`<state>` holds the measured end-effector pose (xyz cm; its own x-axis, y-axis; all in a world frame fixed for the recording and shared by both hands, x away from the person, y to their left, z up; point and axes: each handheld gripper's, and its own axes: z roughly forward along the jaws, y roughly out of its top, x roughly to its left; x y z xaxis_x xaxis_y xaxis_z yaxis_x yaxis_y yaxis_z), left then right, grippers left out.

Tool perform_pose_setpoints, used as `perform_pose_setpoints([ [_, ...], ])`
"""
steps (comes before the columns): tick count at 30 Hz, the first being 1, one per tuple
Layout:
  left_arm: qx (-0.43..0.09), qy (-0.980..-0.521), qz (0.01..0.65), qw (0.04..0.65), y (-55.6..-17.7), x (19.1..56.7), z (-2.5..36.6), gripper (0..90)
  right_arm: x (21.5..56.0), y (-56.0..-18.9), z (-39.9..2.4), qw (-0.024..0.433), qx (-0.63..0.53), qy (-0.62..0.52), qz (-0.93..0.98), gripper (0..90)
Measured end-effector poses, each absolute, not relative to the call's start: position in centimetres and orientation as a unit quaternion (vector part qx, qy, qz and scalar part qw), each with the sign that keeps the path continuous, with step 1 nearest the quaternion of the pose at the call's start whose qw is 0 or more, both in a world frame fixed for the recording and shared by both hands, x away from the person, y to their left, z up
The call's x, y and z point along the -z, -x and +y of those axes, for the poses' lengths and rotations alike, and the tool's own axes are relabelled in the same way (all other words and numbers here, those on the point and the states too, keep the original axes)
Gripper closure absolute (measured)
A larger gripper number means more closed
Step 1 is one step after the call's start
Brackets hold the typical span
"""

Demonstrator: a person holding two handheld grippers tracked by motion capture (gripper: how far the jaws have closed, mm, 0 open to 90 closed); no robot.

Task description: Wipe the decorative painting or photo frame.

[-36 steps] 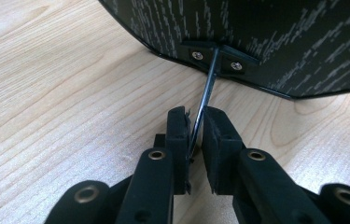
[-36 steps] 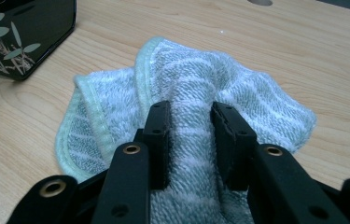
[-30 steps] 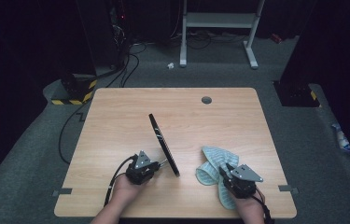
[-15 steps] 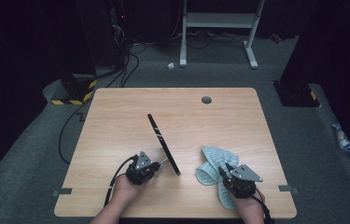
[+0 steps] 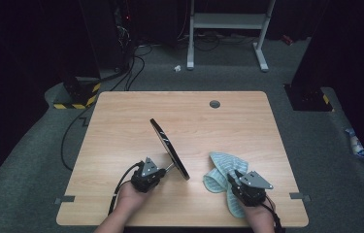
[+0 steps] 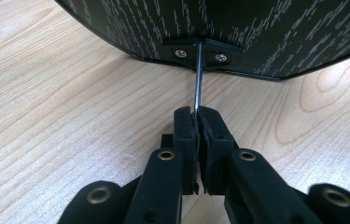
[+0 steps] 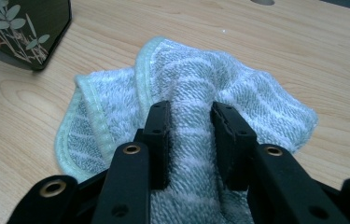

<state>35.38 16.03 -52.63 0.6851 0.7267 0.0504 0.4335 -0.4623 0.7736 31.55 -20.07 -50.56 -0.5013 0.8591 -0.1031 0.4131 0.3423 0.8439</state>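
Pinching a thin metal rod (image 6: 197, 74) under the black tray (image 5: 170, 149), the left gripper (image 5: 162, 171) has just closed on it, holding the tray tilted on edge mid-table (image 5: 121, 126). The right gripper (image 7: 190, 122) grips a bunched green towel (image 7: 196, 79) just beside the tray.

Bare table (image 5: 121, 136) left and far, upright black board (image 5: 170, 149) mid-table, towel (image 5: 221, 170) beside it.

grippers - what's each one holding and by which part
Left gripper, jaws just closing, pinches the thin metal stand wire on the black panel's back. Right gripper clamps a bunched fold of the green towel.
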Motion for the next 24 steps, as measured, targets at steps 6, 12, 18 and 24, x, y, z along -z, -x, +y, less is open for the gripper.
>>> perform_pose_setpoints([
  [6, -0.189, -0.832, 0.352, 0.385, -35.4, 52.7, 16.0, 86.7, 50.3, -31.4, -20.1, 0.284, -0.403, -0.412, 0.767, 67.9],
  [12, -0.192, -0.83, 0.356, 0.384, -35.4, 52.7, 16.1, 87.6, 49.7, -31.1, -20.3, 0.292, -0.418, -0.409, 0.757, 68.3],
  [18, -0.196, -0.829, 0.361, 0.38, -35.4, 52.6, 16.2, 87.7, 48.5, -30.7, -20.2, 0.3, -0.439, -0.402, 0.746, 68.7],
  [24, -0.208, -0.827, 0.365, 0.373, -35.4, 52.6, 16.3, 87.7, 46.7, -30.0, -19.5, 0.306, -0.471, -0.38, 0.735, 68.8],
])
